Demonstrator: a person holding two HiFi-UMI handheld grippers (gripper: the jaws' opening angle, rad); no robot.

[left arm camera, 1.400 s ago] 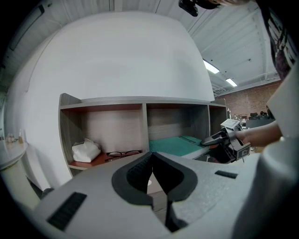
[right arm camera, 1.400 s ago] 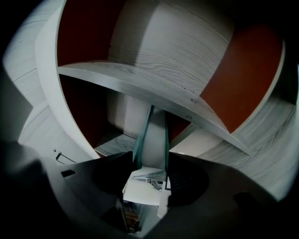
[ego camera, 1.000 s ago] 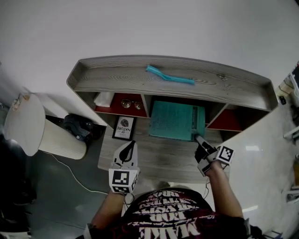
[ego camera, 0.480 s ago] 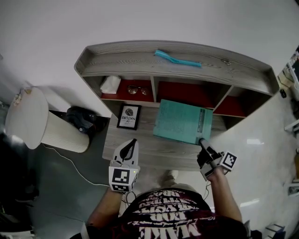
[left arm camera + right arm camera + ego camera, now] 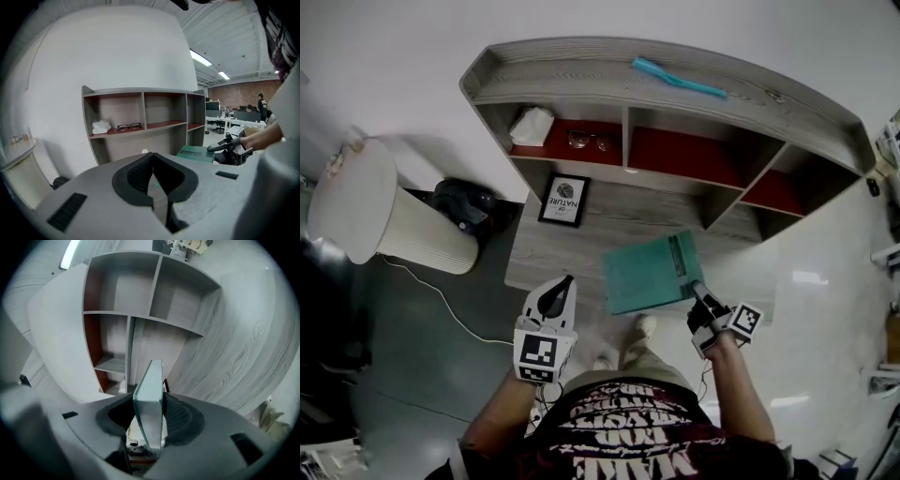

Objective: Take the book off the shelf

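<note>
A teal book (image 5: 649, 272) hangs flat over the desk's front edge, out of the grey shelf unit (image 5: 581, 89) with its red-backed compartments. My right gripper (image 5: 694, 284) is shut on the book's near right corner; its jaws have just been closing with the book between them. The right gripper view shows the book (image 5: 150, 399) edge-on, pinched between the pads of that gripper (image 5: 149, 430). Lower left, my left gripper (image 5: 563, 281) is shut and holds nothing. From the left gripper view, its joined tips (image 5: 152, 157) point at the shelf, the book (image 5: 196, 152) off to the right.
A framed print (image 5: 564, 200) leans on the desk (image 5: 553, 248) under the shelf. Glasses (image 5: 588, 141) and a white crumpled cloth (image 5: 532, 124) lie in the left compartment. A teal strip (image 5: 680, 78) rests on top. A white round stand (image 5: 366, 220) and black object (image 5: 461, 204) sit left.
The book has come out of the middle compartment and moved toward the person, lower and over the desk's front. Both grippers have drawn back from the shelf.
</note>
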